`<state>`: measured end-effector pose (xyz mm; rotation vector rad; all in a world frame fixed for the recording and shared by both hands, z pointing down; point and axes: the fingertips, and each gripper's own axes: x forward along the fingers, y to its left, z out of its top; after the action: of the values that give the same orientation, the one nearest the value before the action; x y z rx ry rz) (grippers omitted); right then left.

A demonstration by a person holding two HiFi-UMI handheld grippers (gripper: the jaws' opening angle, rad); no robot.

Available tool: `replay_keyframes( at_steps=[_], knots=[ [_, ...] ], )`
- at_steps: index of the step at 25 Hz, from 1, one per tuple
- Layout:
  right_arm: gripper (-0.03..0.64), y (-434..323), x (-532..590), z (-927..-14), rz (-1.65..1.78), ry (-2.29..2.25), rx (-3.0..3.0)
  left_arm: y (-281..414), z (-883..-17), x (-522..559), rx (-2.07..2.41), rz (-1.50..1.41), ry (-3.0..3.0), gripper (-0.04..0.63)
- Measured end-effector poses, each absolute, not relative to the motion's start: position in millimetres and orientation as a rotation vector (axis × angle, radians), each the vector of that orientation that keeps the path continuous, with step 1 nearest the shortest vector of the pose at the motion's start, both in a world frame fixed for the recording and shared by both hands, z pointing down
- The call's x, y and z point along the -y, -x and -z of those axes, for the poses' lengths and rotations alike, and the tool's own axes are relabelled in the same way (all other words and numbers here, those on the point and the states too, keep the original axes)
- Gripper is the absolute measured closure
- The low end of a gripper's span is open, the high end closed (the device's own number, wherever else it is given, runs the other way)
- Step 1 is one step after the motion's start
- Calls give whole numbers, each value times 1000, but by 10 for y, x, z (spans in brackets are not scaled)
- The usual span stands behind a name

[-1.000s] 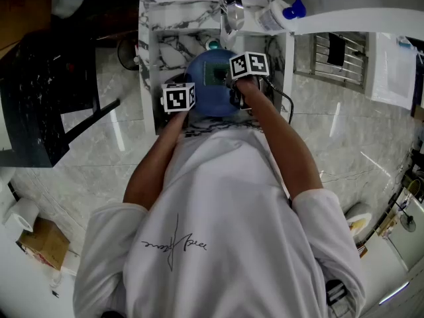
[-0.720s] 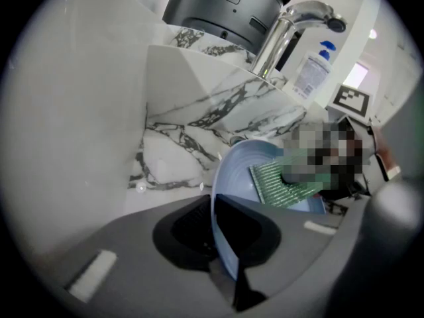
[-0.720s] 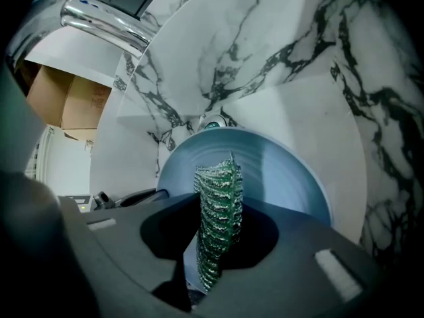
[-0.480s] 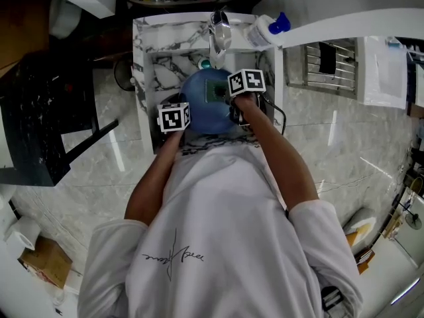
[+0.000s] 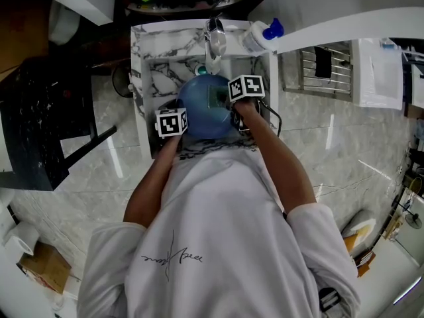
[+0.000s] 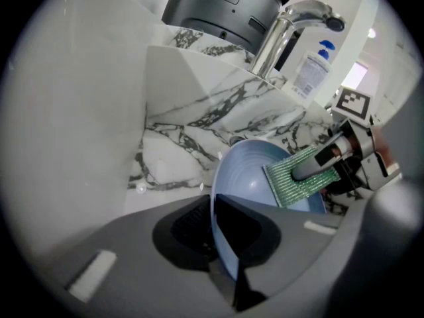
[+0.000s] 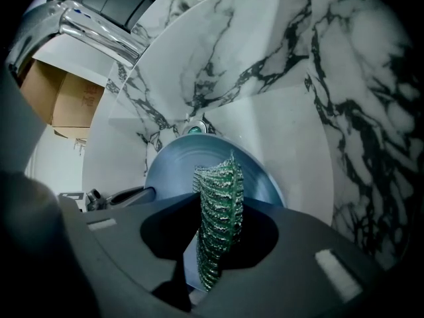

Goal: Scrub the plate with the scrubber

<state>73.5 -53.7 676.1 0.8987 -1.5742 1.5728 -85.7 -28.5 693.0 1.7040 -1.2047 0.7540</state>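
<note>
Blue plate (image 6: 255, 177) stands on edge, tilted, in the marble sink (image 5: 140, 58), its rim clamped between the jaws of the left gripper (image 6: 226, 247). The right gripper (image 7: 215, 257) is closed on the green scrubber (image 7: 218, 204), which lies flat against the plate's face. A faucet (image 6: 291, 25) and a blue-capped bottle (image 6: 310, 68) stand behind. In the head view, marker cubes and forearms cover both sets of jaws.

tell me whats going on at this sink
A person stands over a marble sink. The left gripper is clamped on the rim of a blue plate, holding it tilted in the basin. The right gripper grips a green scrubber and lays it against the plate's face.
</note>
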Motion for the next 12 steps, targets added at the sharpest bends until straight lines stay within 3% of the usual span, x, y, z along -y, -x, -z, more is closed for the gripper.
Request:
replay_keyframes(
  at_steps=[12],
  knots=[
    [551,-999,524,-6742,-1505,-937,1507,856,-6927,296,1206,-748,-1714,554]
  ],
)
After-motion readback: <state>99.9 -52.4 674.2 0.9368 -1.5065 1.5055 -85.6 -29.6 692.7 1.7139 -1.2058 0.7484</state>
